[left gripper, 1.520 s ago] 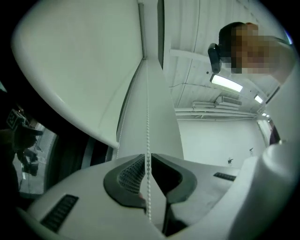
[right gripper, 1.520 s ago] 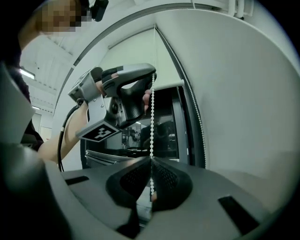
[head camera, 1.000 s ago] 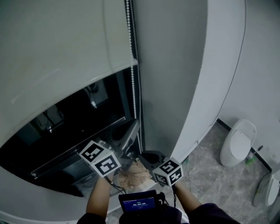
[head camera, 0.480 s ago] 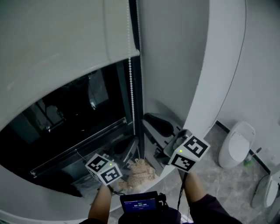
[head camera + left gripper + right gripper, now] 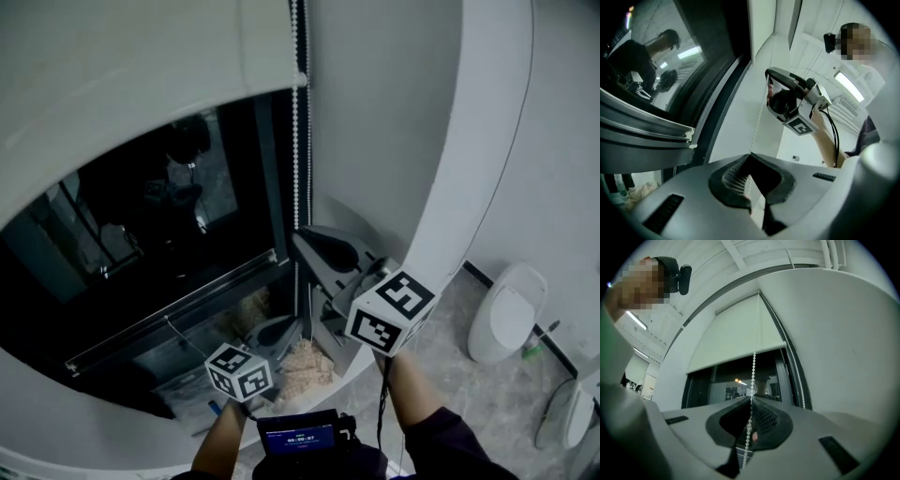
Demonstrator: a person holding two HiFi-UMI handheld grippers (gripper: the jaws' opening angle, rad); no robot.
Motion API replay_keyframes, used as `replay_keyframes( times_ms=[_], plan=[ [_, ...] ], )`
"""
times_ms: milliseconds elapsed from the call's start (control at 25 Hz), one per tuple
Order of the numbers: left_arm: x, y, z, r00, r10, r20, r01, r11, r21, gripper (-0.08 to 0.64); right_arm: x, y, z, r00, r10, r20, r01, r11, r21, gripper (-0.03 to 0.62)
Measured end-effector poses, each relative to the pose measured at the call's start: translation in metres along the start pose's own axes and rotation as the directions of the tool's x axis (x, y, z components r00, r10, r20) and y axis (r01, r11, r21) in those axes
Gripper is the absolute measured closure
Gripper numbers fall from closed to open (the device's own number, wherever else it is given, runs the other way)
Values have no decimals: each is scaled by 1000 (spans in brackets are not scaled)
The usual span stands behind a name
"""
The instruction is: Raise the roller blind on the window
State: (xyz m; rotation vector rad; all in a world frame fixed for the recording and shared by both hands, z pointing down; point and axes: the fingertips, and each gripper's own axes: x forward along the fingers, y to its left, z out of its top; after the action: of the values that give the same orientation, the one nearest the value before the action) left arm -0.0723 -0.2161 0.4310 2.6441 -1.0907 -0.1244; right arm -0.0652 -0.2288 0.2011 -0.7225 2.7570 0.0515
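The cream roller blind [image 5: 141, 84] covers the top of the dark window, also seen in the right gripper view [image 5: 736, 333]. Its white bead chain [image 5: 296, 141] hangs down the window's right edge. My right gripper [image 5: 302, 236] is the higher one; in its own view the jaws are shut on the chain [image 5: 754, 357], right gripper [image 5: 751, 398]. My left gripper [image 5: 281, 330] sits lower, near the sill. Its jaws are closed with the chain [image 5: 758, 123] running up from their tip, left gripper [image 5: 750, 155], to the right gripper [image 5: 769, 79].
A white wall column [image 5: 441, 187] stands right of the window. A beige rag [image 5: 302, 364] lies on the sill. Two urinals [image 5: 511, 305] [image 5: 567, 408] are on the tiled floor at the right. A small screen [image 5: 298, 434] sits at the person's chest.
My left gripper has dropped from beside the chain toward the sill. My right gripper has climbed up the chain. The blind's bottom edge is higher, baring more dark glass.
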Motion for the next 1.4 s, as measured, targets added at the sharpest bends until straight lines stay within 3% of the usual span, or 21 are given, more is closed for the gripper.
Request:
replay_keyframes(
  times_ms=[200,360,560,720,960,1200,1400],
  plan=[
    [-8,-2,-13,996,-86,-1,85,990,-110,548,-6,-8,-22,999,-51,13,51,999,13,578],
    [-11,-8,0,994,-100,32,102,992,-78,548,-8,-13,-21,998,-58,13,57,998,14,578],
    [-25,-25,49,964,-192,186,214,971,-104,546,-12,-15,-43,997,-65,-35,65,998,16,580],
    [-26,-35,116,943,-205,264,217,976,-18,546,-21,-13,-86,993,-60,-103,67,995,69,581],
    [-3,-36,184,946,-168,276,142,983,112,546,-25,-2,-126,987,-45,-153,63,991,114,581],
    [10,-58,208,941,-205,271,138,959,248,546,-33,2,-147,986,-35,-165,61,985,159,581],
    [11,-55,201,938,-210,277,158,967,198,548,-39,1,-158,978,-38,-204,73,984,165,581]
  ],
)
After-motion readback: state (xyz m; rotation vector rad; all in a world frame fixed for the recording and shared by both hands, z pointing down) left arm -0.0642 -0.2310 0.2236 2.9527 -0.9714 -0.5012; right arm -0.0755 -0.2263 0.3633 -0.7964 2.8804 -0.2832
